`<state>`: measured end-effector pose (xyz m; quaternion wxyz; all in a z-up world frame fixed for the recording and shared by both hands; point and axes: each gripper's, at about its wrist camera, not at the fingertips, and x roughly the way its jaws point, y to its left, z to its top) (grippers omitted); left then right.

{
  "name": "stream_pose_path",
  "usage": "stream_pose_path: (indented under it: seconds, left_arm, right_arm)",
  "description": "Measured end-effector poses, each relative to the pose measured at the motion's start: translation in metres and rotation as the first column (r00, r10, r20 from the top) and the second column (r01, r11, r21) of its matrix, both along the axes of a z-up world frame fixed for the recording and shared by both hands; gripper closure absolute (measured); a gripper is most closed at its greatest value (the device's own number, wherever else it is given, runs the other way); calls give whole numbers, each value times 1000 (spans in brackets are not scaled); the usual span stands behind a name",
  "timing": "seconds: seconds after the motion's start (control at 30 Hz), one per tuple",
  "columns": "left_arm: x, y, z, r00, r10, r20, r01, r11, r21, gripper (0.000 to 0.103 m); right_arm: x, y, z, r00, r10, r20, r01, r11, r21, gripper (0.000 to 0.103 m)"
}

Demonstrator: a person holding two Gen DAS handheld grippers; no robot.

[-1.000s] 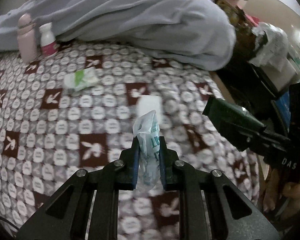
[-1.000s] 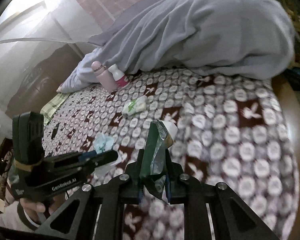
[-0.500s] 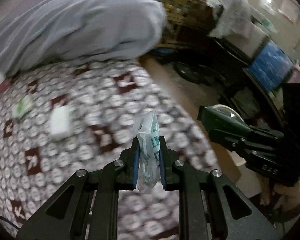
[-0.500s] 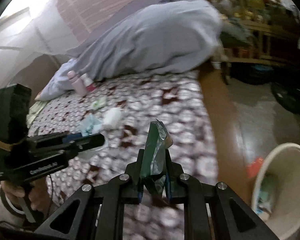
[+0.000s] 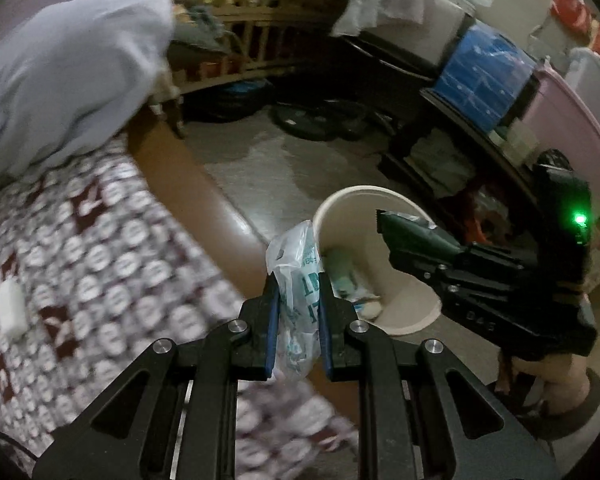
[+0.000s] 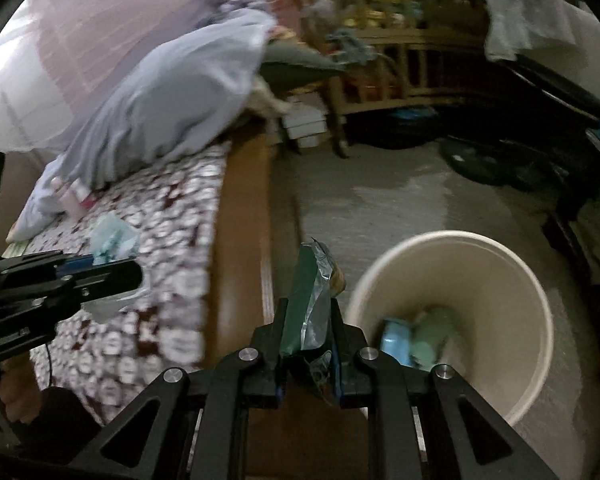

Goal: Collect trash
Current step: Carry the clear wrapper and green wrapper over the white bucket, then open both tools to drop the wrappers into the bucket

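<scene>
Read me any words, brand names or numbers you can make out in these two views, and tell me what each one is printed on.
"D A S", faintly legible: on the black body of the right tongs.
Teal print on the clear plastic wrapper held in the left tongs: crumpled, only stray strokes, not readable.
White label on the left tongs' body in the right wrist view: too blurred.
Green foil wrapper: no readable text.

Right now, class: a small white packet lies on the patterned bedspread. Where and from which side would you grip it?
Probably across its short width, coming down from above. The white packet lies flat and oblong on the bedspread, so its long sides give the fingers parallel faces. Both grippers are full now: the clear wrapper and the green wrapper.
</scene>
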<state>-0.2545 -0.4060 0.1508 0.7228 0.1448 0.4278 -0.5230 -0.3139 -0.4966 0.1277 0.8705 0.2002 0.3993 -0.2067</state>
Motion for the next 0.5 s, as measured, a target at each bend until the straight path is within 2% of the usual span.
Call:
stream_pose_path:
  seconds: [0.2,0.5]
  left_arm:
    - [-22,-47,-12,999,-45,-21,46,998,31,88]
    - [-40,-96,-35,995,-83,-61,87,994,62,88]
  right_arm:
    - [-27,-36,-17,994,-101,-33,101,995,-7,88]
    - [-56,-67,-32,978,-202,-41,203,979,21,88]
